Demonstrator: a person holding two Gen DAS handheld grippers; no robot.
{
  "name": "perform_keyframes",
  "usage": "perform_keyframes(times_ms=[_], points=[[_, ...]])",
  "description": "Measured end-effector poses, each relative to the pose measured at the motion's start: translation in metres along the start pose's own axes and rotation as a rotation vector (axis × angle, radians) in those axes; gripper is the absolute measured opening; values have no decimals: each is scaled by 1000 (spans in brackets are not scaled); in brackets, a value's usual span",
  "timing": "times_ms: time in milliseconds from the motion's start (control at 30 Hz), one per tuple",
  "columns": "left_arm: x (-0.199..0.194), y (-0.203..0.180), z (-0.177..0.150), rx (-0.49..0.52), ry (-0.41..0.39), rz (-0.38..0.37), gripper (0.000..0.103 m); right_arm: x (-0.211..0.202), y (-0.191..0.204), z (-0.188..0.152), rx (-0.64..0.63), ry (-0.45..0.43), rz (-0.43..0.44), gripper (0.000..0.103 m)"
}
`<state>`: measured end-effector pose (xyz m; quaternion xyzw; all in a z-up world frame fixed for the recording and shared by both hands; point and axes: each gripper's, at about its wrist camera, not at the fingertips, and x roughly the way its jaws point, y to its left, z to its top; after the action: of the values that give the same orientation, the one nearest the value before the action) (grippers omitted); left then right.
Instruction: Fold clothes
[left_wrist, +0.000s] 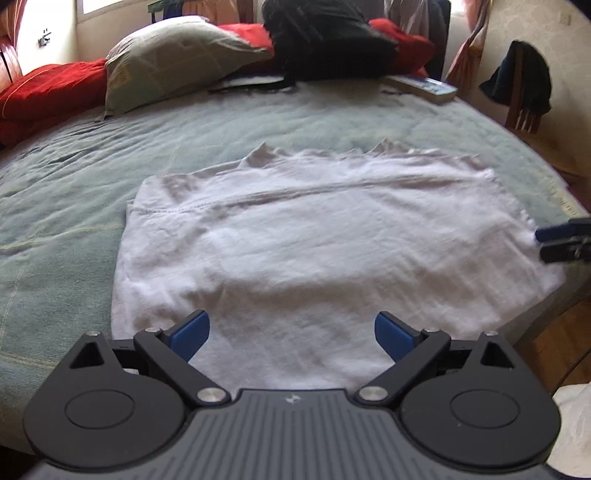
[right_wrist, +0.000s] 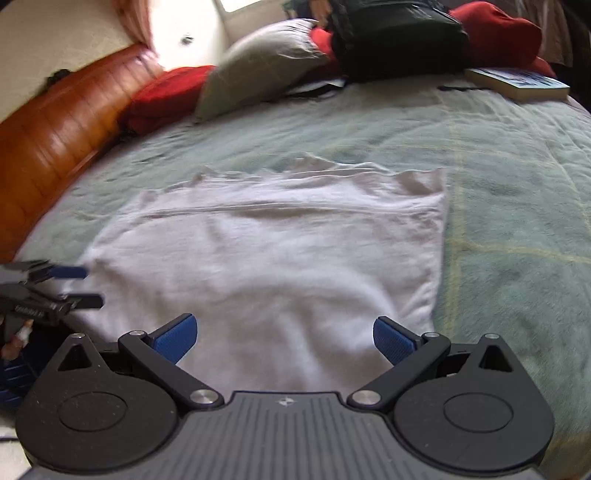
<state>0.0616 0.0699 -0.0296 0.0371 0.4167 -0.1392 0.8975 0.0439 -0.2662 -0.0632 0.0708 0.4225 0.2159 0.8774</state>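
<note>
Left tongs (left_wrist: 291, 334) and right tongs (right_wrist: 285, 334), both spread apart and empty, hover over the near hem of the white garment (left_wrist: 314, 251).

The garment lies flat on the bed (left_wrist: 74, 206), just ahead of both tongs, one layer already doubled across its far part; the flat spread suits gripping edges. Pillow (left_wrist: 173, 62), black bag (left_wrist: 325, 40) and book (left_wrist: 424, 86) sit well beyond.

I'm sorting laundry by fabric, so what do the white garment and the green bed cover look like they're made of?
White garment: looks like soft cotton knit, matte; it shows fine wrinkles and a stitched seam across it. Blend or pure cotton cannot be told.
Green bed cover: seems a thick fleecy or plush blanket, matte and fuzzy, with pale yellow lines woven or printed in; the blur leaves that open.
</note>
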Motion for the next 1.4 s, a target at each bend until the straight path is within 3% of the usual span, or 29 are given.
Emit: perform_keyframes(times_ms=[200, 433, 567, 767, 900, 1033, 1100, 1200, 1300, 1400], points=[[11, 15, -18, -131, 47, 4, 96, -9, 5, -19, -12, -9, -1, 103], [-21, 13, 12, -55, -70, 44, 97, -19, 14, -16, -64, -65, -1, 103], [-3, 28, 30, -73, -95, 12, 97, -10, 26, -1, -94, -93, 1, 103], [25, 63, 2, -181, -15, 28, 97, 6, 30, 5, -91, -91, 10, 103], [-1, 71, -1, -158, -60, 22, 97, 12, 30, 13, -94, -91, 10, 103], [-14, 88, 20, -206, -138, -51, 98, 17, 38, 31, -76, -151, 15, 103], [-8, 95, 26, -272, -148, -133, 98, 20, 42, 36, -56, -166, 30, 103], [7, 89, 26, -273, -126, -213, 98, 26, 47, 41, -21, -182, 56, 103], [29, 86, 18, -264, -40, -194, 98, 33, 50, 43, -5, -168, 62, 103], [29, 89, 18, -299, -15, -187, 97, 39, 53, 47, 2, -156, 47, 103]])
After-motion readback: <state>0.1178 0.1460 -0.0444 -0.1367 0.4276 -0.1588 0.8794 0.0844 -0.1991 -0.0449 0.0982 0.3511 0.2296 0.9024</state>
